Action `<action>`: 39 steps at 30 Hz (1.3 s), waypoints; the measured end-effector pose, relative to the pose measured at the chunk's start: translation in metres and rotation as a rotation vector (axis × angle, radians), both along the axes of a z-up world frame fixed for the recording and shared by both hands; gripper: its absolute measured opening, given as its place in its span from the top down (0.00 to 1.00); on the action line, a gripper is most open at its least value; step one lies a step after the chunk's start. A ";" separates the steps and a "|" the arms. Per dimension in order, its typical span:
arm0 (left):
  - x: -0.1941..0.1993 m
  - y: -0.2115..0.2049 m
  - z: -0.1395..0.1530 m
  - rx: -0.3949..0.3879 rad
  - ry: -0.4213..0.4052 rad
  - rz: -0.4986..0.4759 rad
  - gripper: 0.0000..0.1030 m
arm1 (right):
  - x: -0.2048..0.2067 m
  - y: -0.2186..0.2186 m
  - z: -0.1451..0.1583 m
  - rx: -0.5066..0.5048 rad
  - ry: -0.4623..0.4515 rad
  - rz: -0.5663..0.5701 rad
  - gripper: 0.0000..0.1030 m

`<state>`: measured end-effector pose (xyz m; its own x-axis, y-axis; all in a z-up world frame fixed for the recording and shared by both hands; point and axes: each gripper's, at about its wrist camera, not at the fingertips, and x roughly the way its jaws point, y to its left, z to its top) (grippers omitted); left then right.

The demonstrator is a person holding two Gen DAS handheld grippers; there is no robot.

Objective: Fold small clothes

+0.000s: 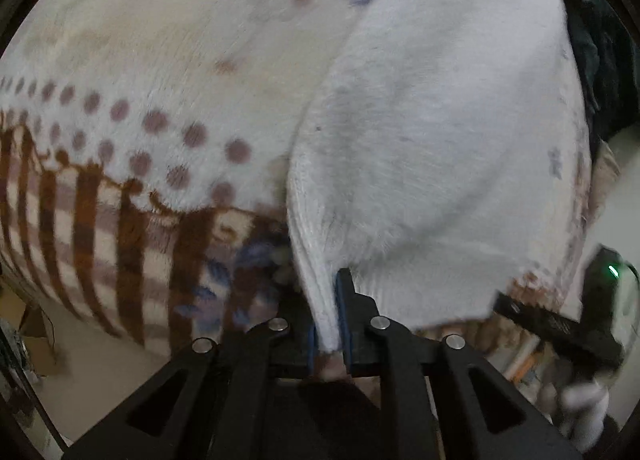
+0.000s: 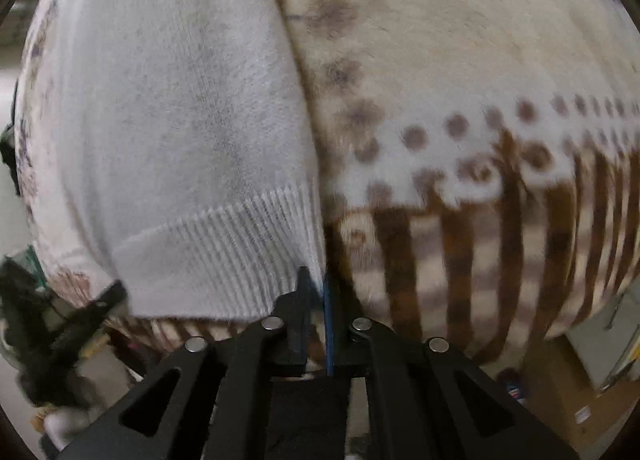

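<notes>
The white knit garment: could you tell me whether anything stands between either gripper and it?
Nothing visible does. The left gripper is shut on one ribbed edge of the white knit garment, and the right gripper is shut on its hem corner. Only the patterned blanket lies beneath.

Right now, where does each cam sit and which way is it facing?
Left wrist: on the left gripper, looking steeply down along its jaws, shut on the ribbed hem corner of the white knit garment lying on a patterned blanket; right gripper shows at lower right.
Right wrist: on the right gripper, also facing steeply down, jaws shut on the hem's other corner; left gripper blurred at lower left.
Shared: garment, blanket, and each sees the other gripper.
</notes>
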<state>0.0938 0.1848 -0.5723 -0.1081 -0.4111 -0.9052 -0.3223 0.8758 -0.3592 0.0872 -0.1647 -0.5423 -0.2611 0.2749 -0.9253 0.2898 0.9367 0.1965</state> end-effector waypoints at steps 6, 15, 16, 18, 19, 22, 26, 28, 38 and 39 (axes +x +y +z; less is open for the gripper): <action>0.031 0.019 0.066 0.021 -0.090 -0.005 0.54 | 0.024 -0.011 0.030 0.083 0.047 -0.079 0.32; 0.269 0.025 0.056 -0.003 -0.356 0.067 0.51 | 0.153 -0.003 0.084 0.057 -0.170 -0.132 0.28; 0.292 0.027 0.047 -0.005 -0.355 0.062 0.51 | 0.170 -0.002 0.084 0.054 -0.200 -0.135 0.28; 0.338 0.017 0.021 -0.009 -0.334 0.045 0.51 | 0.210 0.007 0.078 0.038 -0.250 -0.142 0.28; 0.364 0.013 0.005 -0.005 -0.322 0.020 0.51 | 0.226 0.005 0.072 0.030 -0.261 -0.146 0.28; 0.397 -0.001 -0.012 -0.005 -0.375 -0.043 0.96 | 0.255 -0.006 0.051 0.021 -0.258 -0.164 0.28; 0.428 -0.007 -0.001 0.064 -0.450 -0.116 0.95 | 0.259 0.006 0.025 0.021 -0.220 -0.180 0.28; 0.441 -0.006 -0.010 0.042 -0.378 -0.124 0.92 | 0.254 0.009 0.013 0.021 -0.189 -0.179 0.28; 0.286 0.010 0.045 -0.081 -0.345 -0.198 0.46 | 0.151 -0.028 0.037 0.070 -0.068 -0.167 0.28; 0.267 0.011 0.046 -0.078 -0.329 -0.192 0.46 | 0.137 -0.037 0.041 0.070 -0.057 -0.162 0.28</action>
